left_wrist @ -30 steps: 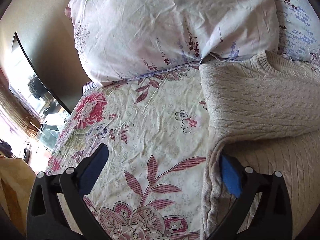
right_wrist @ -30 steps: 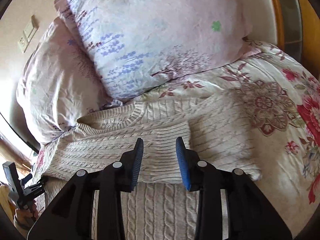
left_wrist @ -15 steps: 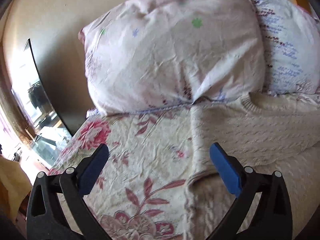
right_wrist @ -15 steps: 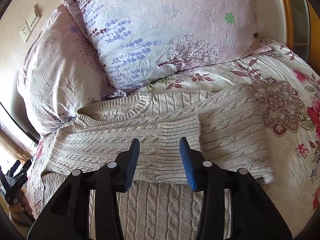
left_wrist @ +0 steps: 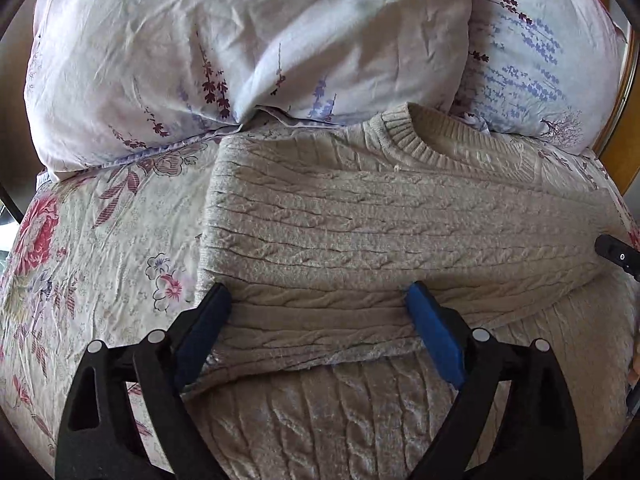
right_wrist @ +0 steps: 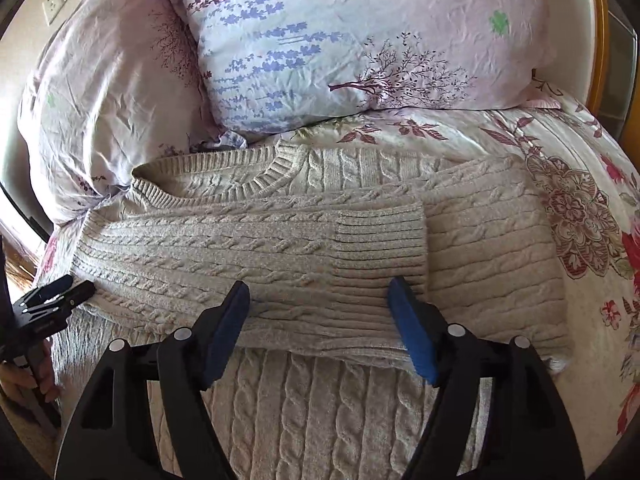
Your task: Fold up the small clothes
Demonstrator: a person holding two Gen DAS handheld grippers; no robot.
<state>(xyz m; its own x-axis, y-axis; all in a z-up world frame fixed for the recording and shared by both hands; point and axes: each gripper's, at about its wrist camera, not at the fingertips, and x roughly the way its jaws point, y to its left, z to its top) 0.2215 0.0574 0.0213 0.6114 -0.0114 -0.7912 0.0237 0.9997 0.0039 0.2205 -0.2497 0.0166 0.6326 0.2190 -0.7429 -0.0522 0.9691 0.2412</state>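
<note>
Cable-knit sweater (left_wrist: 360, 232) lies with sleeves folded across, bedspread (left_wrist: 100, 248) free at its left; left gripper (left_wrist: 316, 308) closing, right gripper (right_wrist: 320, 304) opening, both pad-free above knit; hem cut off.

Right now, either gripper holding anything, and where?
Nothing held. The left gripper is closing over the sweater sleeve's lower edge without pinching it; the right gripper is opening above the cuff.

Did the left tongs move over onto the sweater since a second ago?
Yes. The left tongs slid right, off the flowery bedsheet, and now straddle the sweater by its left folded edge, jaws closing.
</note>
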